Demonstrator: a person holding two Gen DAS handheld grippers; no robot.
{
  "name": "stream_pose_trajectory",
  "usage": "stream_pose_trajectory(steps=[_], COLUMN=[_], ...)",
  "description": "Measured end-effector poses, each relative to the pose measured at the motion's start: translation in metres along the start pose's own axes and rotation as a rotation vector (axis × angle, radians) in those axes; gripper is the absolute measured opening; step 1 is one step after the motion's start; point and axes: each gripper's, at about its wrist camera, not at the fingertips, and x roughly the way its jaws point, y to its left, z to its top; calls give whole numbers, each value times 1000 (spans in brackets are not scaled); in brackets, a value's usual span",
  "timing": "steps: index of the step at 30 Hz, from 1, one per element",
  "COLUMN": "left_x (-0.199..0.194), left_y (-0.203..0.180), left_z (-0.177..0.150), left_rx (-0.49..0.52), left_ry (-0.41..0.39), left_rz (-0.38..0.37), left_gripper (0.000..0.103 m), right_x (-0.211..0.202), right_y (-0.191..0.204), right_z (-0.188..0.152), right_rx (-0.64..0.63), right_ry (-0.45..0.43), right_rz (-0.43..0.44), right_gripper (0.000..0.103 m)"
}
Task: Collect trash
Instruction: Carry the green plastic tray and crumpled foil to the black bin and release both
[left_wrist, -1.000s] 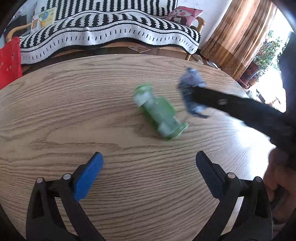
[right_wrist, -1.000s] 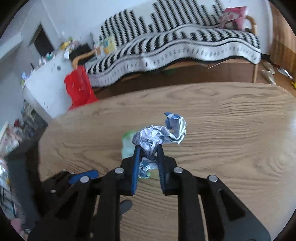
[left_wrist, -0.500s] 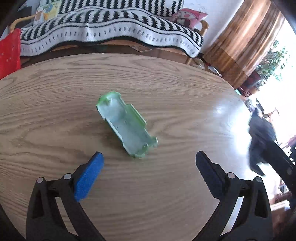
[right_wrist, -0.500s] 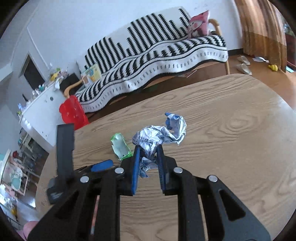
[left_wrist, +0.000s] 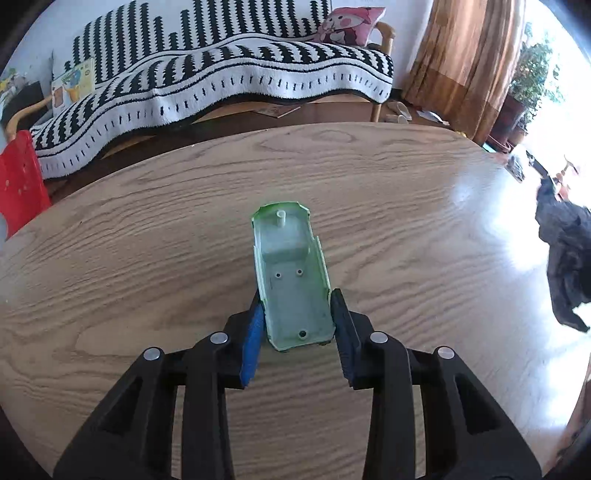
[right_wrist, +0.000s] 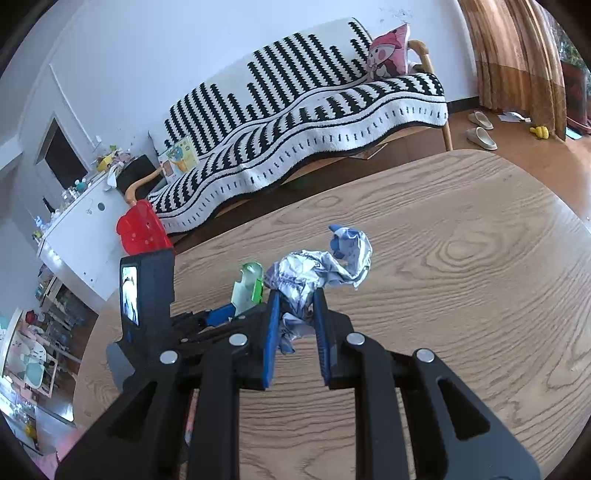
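Note:
A green plastic shell (left_wrist: 291, 273), hollow side up, lies on the wooden table (left_wrist: 147, 258). My left gripper (left_wrist: 295, 314) is shut on its near end, blue pads against both sides. My right gripper (right_wrist: 295, 306) is shut on a crumpled silver and blue wrapper (right_wrist: 317, 269) and holds it above the table. The green shell (right_wrist: 248, 288) and the left gripper (right_wrist: 218, 314) show at the left of the right wrist view. The wrapper shows as a dark blurred shape (left_wrist: 565, 254) at the right edge of the left wrist view.
A sofa with a black and white striped throw (left_wrist: 221, 81) stands beyond the table's far edge. A red plastic chair (right_wrist: 142, 229) and a white cabinet (right_wrist: 81, 229) stand at the left. Curtains (left_wrist: 465, 55) hang at the right.
My left gripper moved forward and shut on the green shell, which turned to lie lengthwise. My right gripper lifted the wrapper and carried it to the right, away from the shell.

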Motion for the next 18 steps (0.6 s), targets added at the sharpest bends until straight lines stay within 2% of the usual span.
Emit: stream_pose_trajectory(steps=[6, 18], left_x=[-17, -91], left_y=[2, -34], left_z=[-6, -20], left_rx=[-27, 88], left_ry=[-8, -109], left_rz=[-54, -67], left_gripper=[34, 35], right_x=[-22, -43], right_y=[5, 0], right_z=[8, 4], right_rx=[-29, 19], right_ry=[-44, -53], right_rz=[-24, -31], right_gripper=[19, 19])
